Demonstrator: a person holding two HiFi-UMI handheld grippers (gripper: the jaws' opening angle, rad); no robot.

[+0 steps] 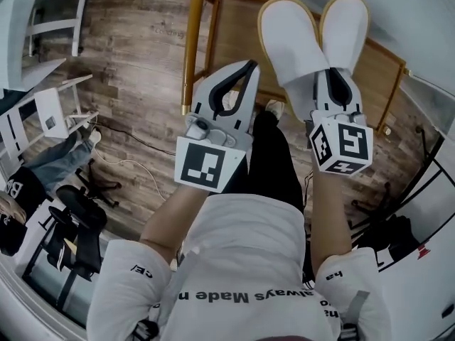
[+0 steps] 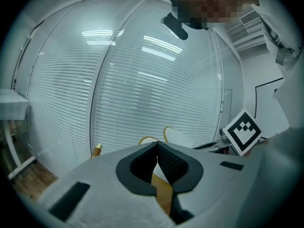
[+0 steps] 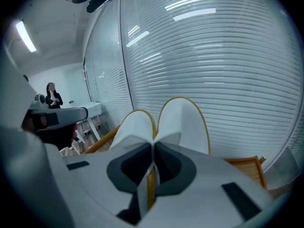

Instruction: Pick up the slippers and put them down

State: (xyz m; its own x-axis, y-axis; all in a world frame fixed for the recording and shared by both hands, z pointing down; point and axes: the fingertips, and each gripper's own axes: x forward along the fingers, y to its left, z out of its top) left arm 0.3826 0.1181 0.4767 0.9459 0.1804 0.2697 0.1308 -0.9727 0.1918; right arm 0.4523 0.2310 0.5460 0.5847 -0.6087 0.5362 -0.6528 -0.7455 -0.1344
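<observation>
Right gripper view: right gripper (image 3: 153, 144) jaws clenched on the touching inner edges of two white slippers (image 3: 183, 122), toes pointing far.
Left gripper (image 2: 157, 146): jaws pressed together, nothing between.
Slippers' place: far right, over the wooden frame (image 1: 234, 20).

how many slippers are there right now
2. One slipper on the left, the other slipper touching it on the right, both pinched at one end in the right gripper. No others show.
</observation>
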